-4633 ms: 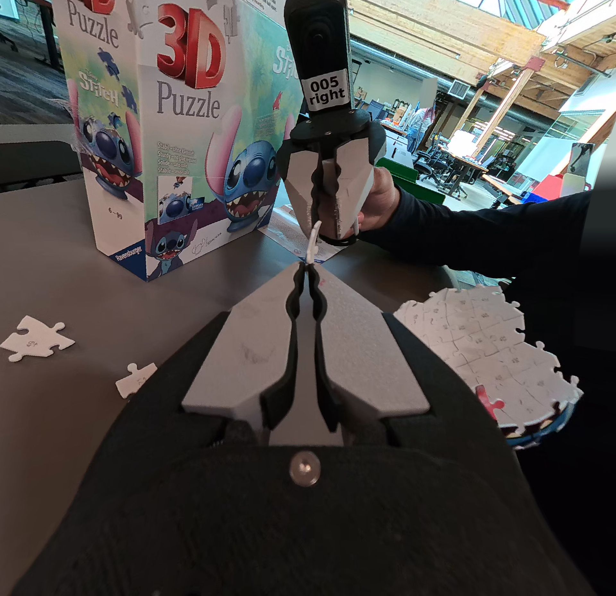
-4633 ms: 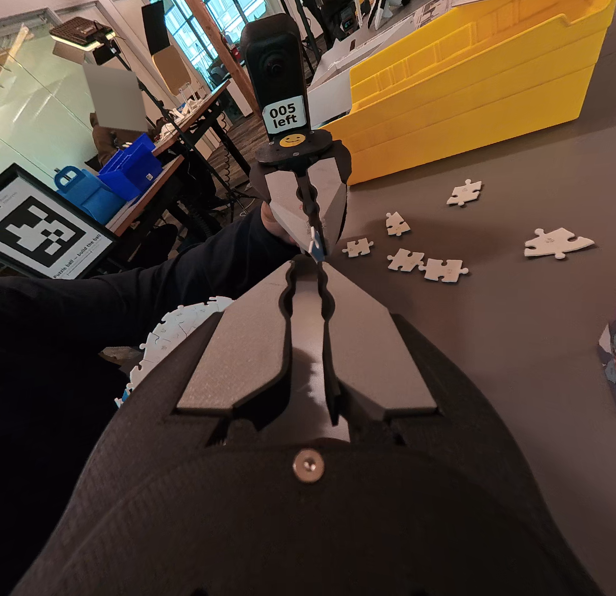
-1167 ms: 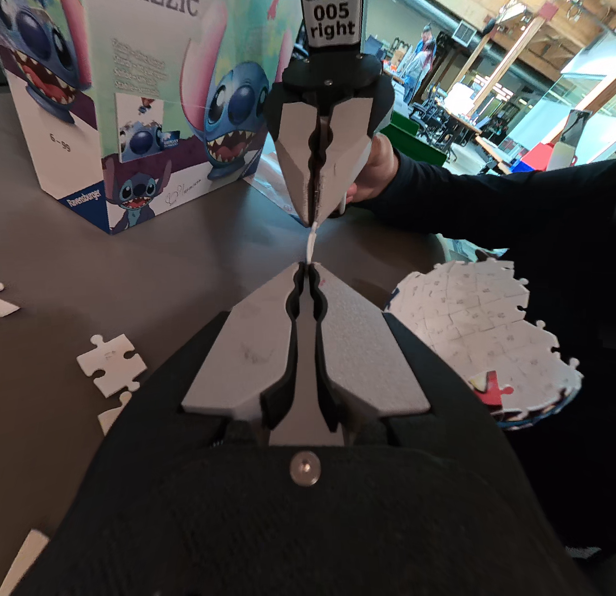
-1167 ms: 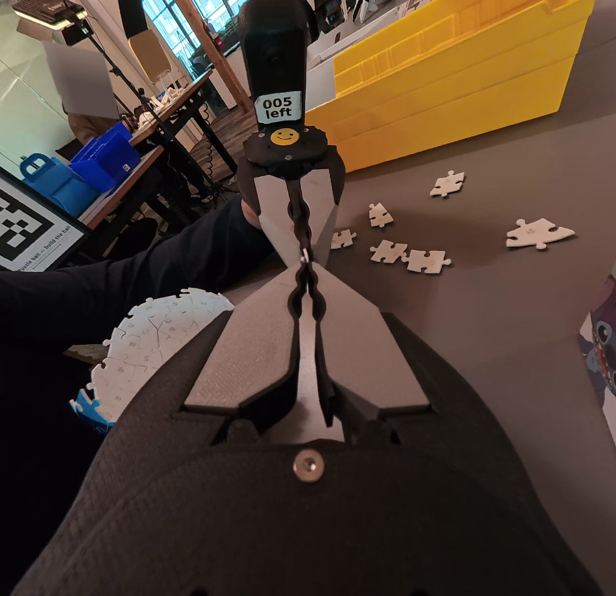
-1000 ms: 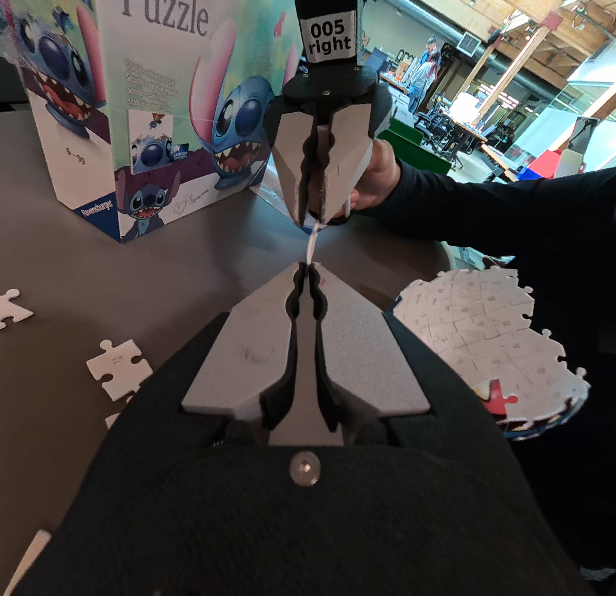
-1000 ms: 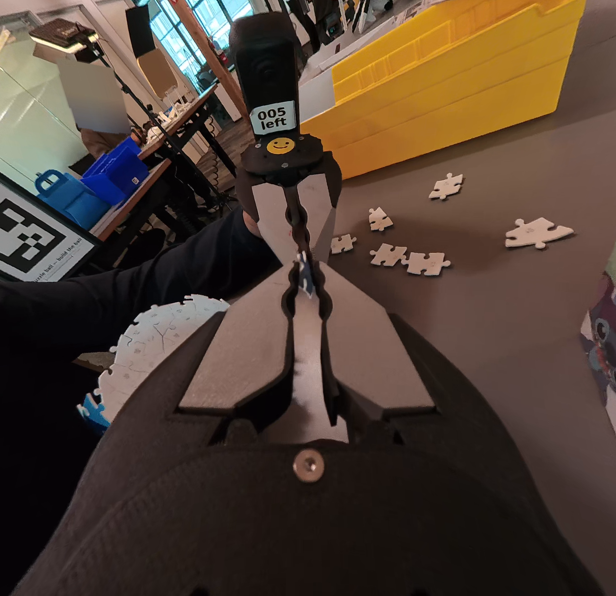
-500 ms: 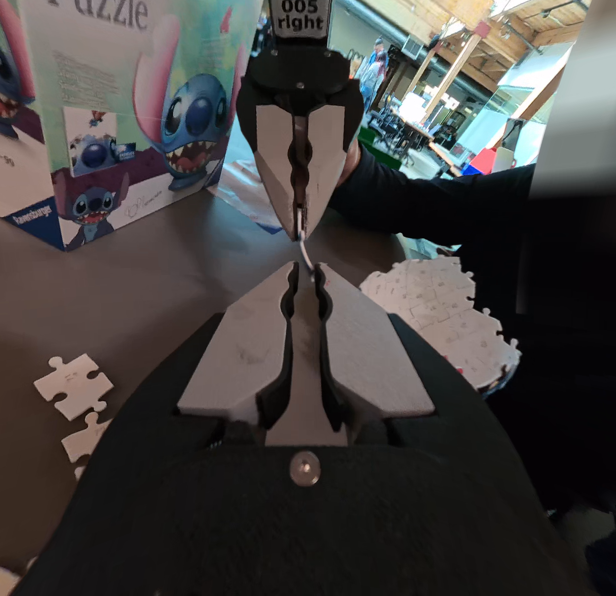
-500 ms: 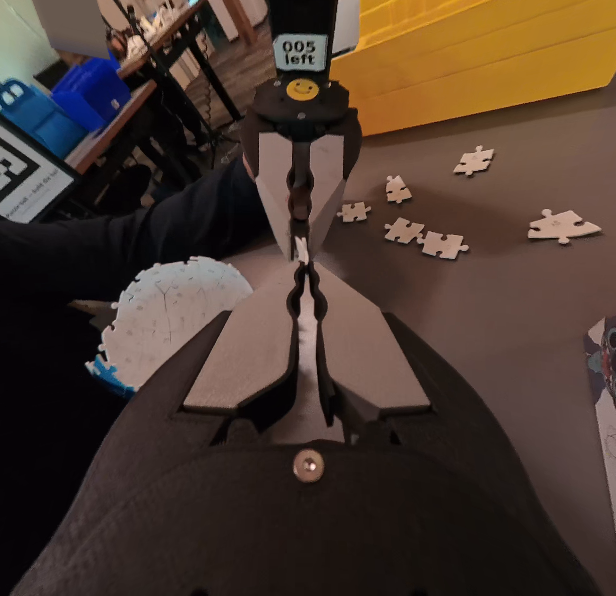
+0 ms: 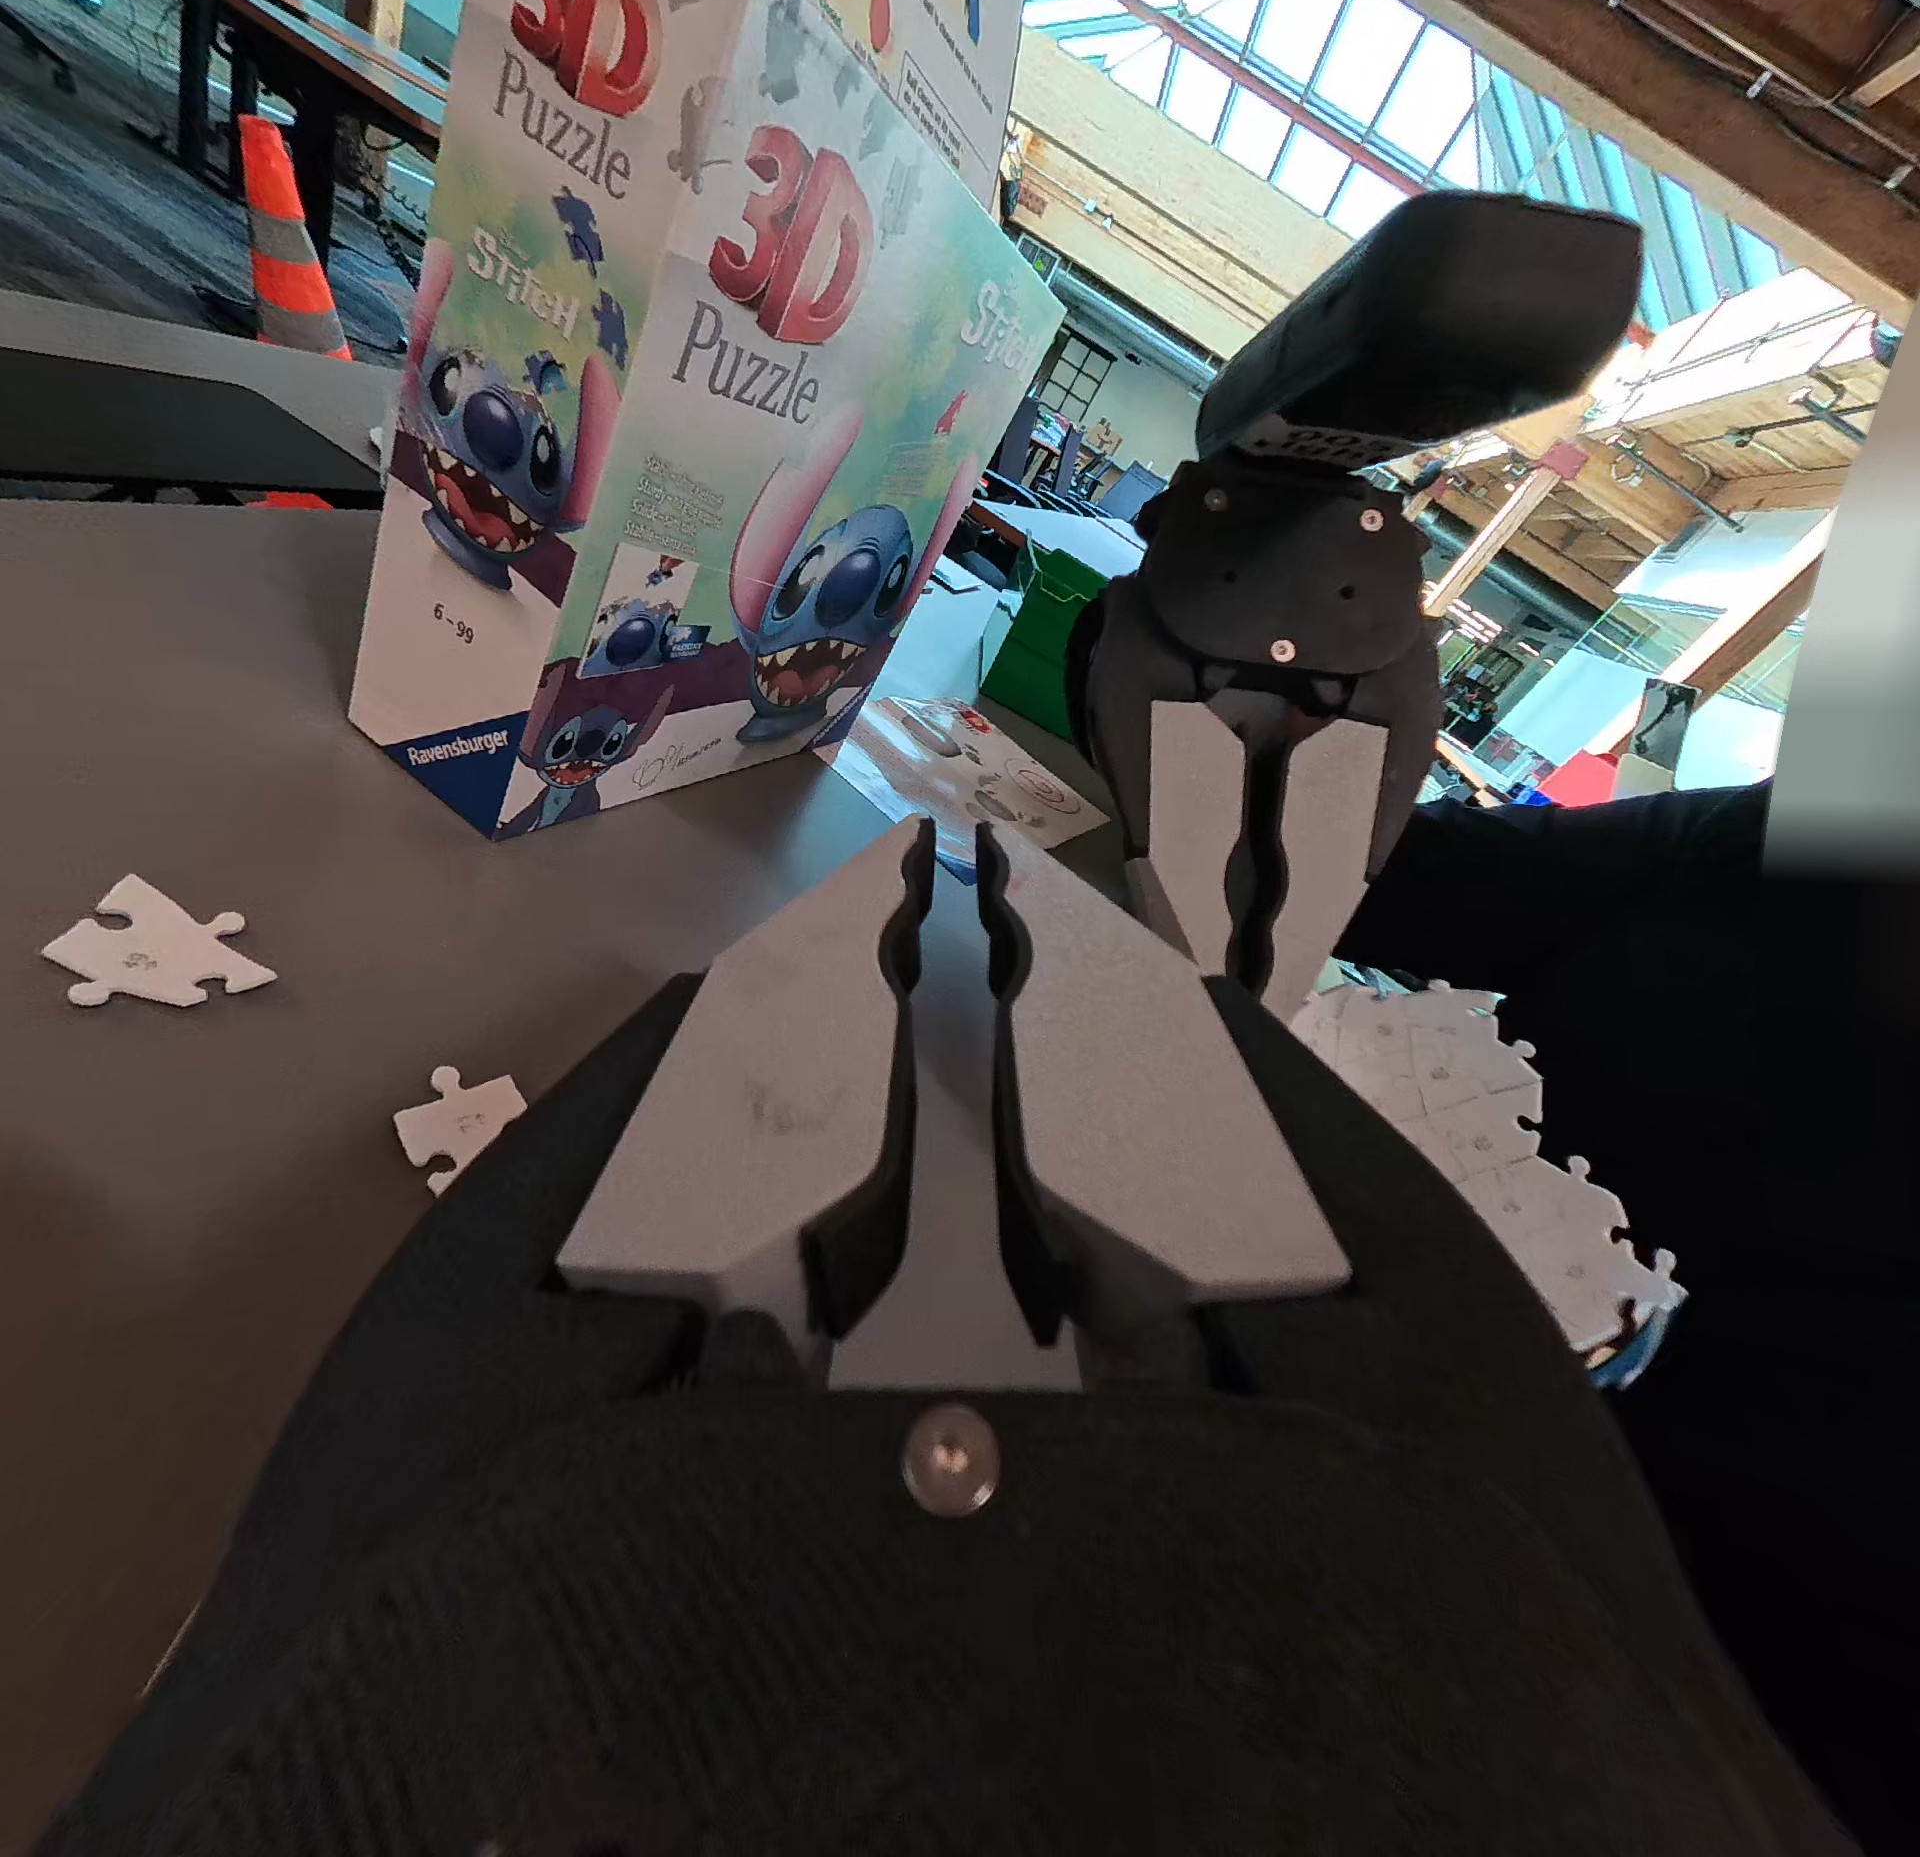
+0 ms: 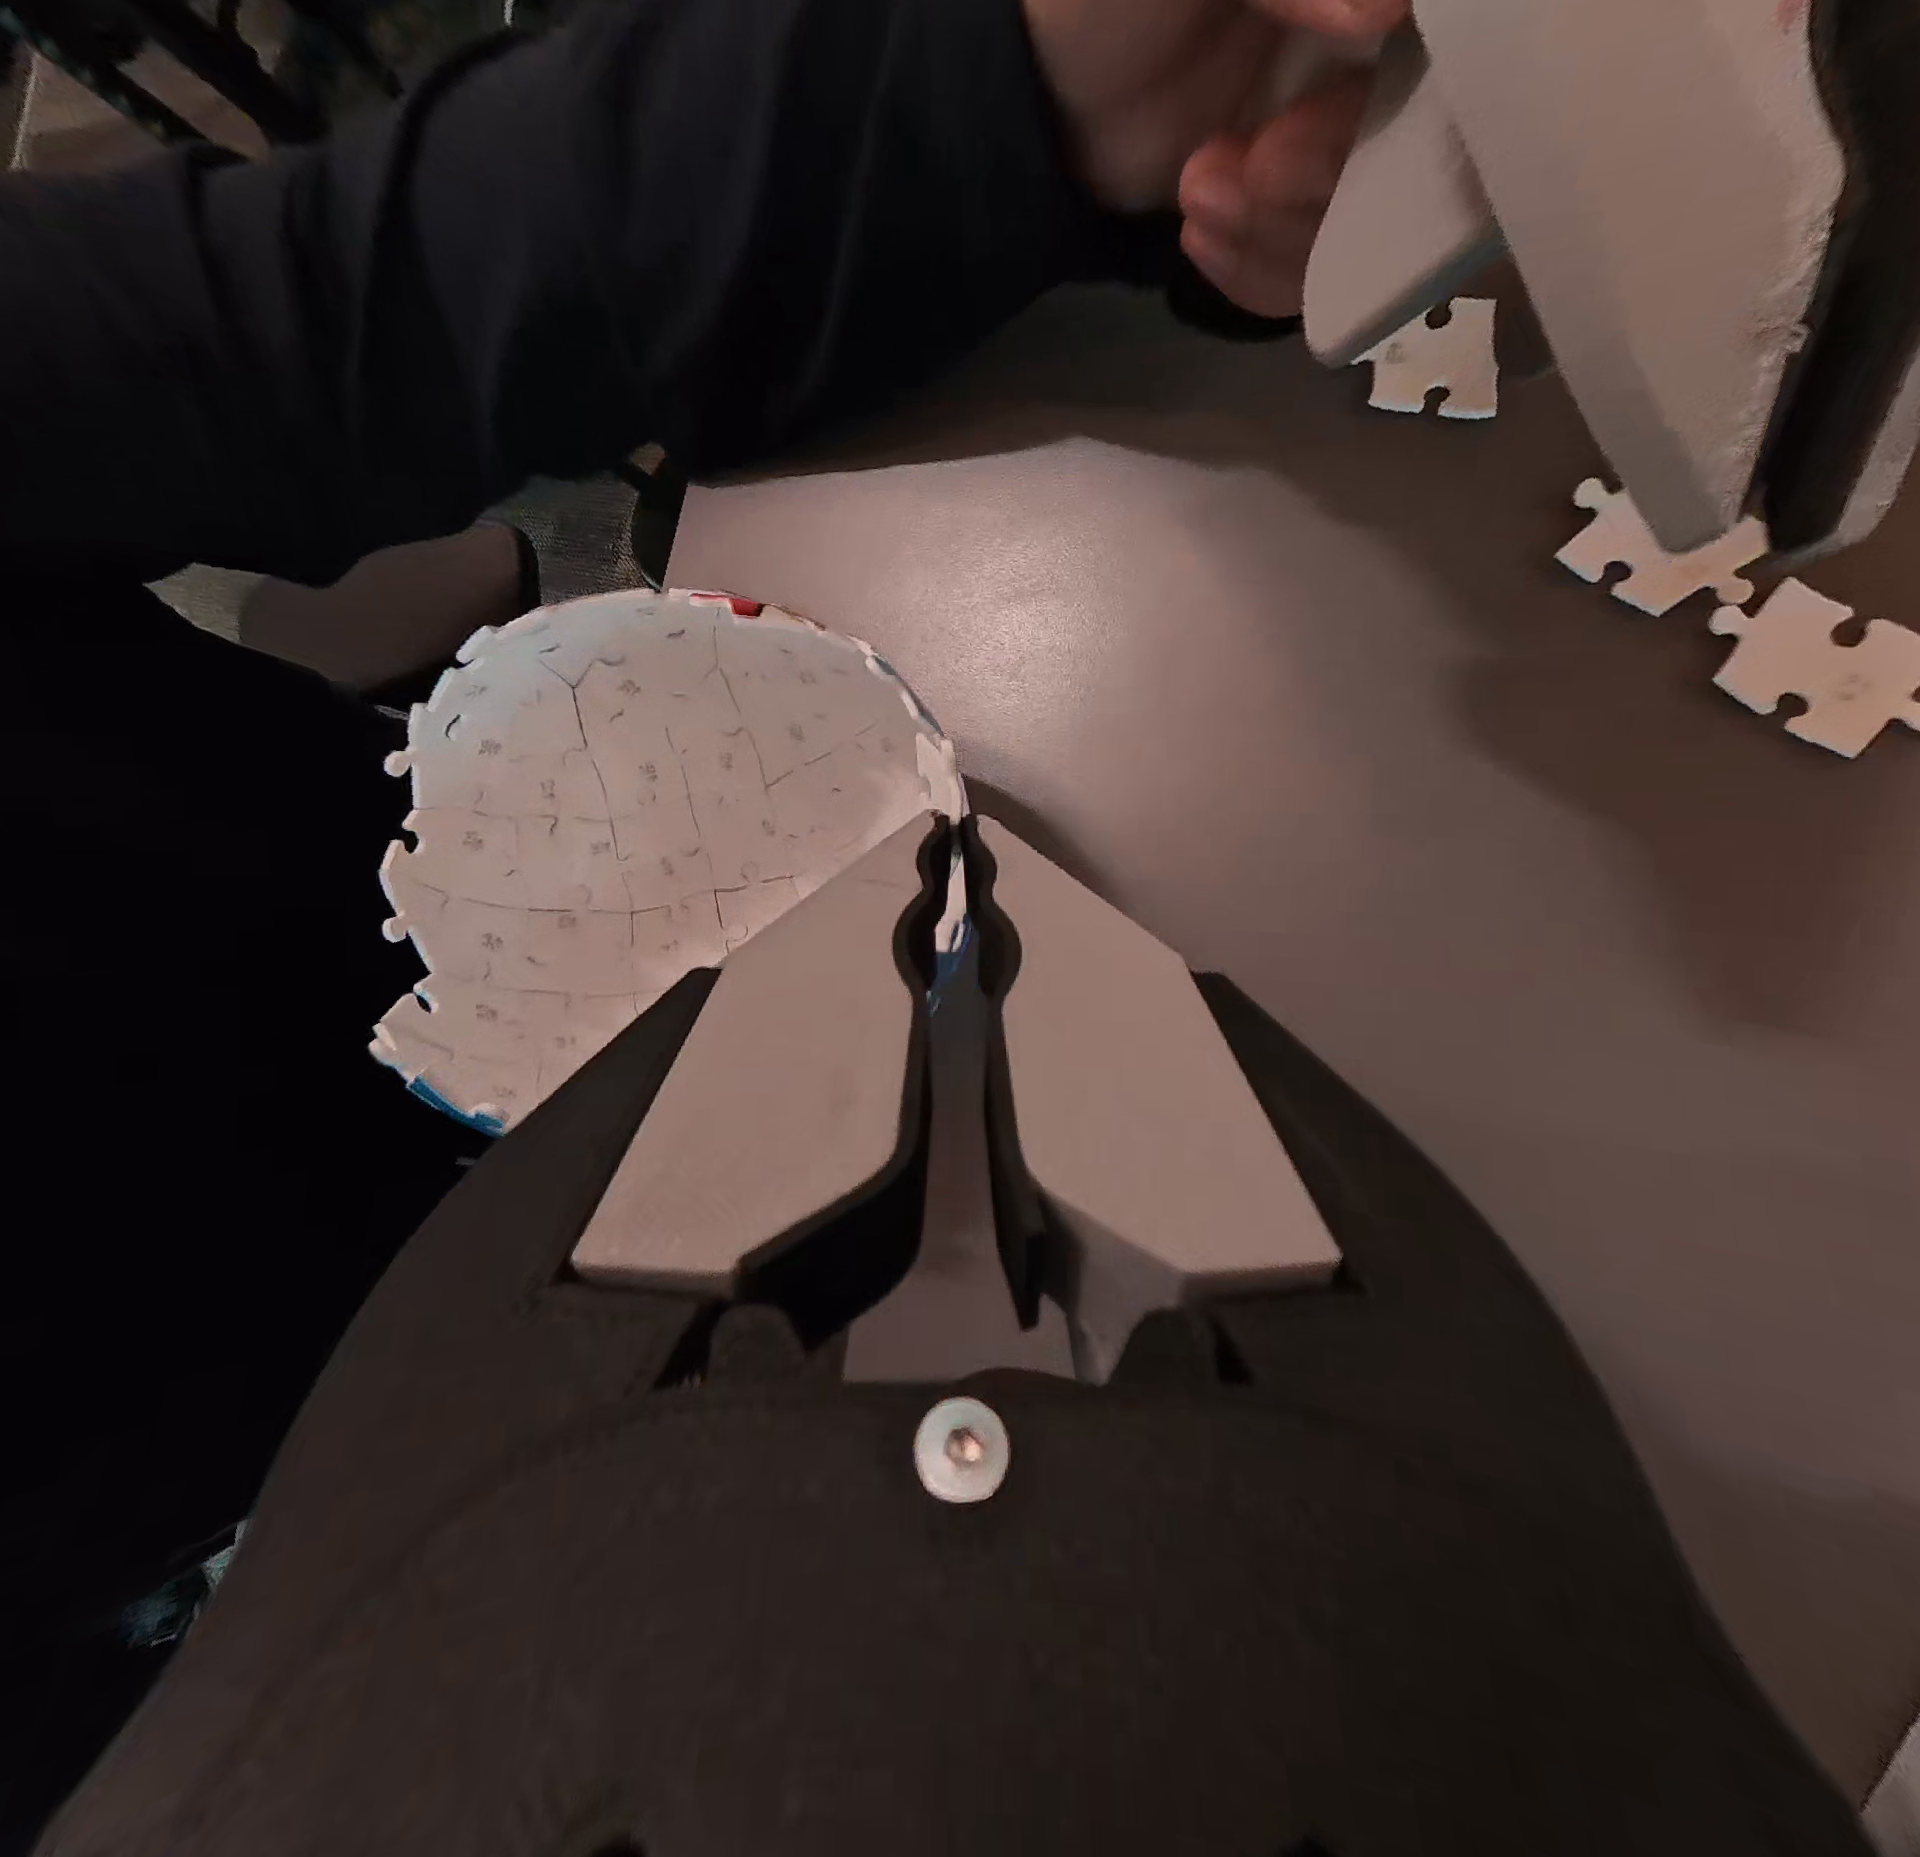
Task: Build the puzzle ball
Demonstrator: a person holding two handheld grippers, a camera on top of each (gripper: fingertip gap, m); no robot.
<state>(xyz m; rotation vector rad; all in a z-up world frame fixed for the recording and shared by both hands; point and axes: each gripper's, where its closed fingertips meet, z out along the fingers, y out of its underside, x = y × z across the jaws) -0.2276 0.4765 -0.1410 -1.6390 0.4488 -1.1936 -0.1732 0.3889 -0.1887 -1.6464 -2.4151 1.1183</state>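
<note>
At the half-built puzzle ball (image 10: 644, 831), near table edge: piece handed over.

Left gripper (image 9: 951, 851) now parted, empty, since half a second ago; right gripper (image 10: 954, 877) clamped on puzzle piece (image 10: 951, 924) at shell rim. Next, likely: seating that piece.

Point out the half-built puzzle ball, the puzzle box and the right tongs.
half-built puzzle ball (image 10: 623, 820): right wrist view, white inner surface of the shell.
puzzle box (image 9: 748, 477): left wrist view, front face.
right tongs (image 10: 954, 841): right wrist view, between the tips at the shell's rim.
</note>
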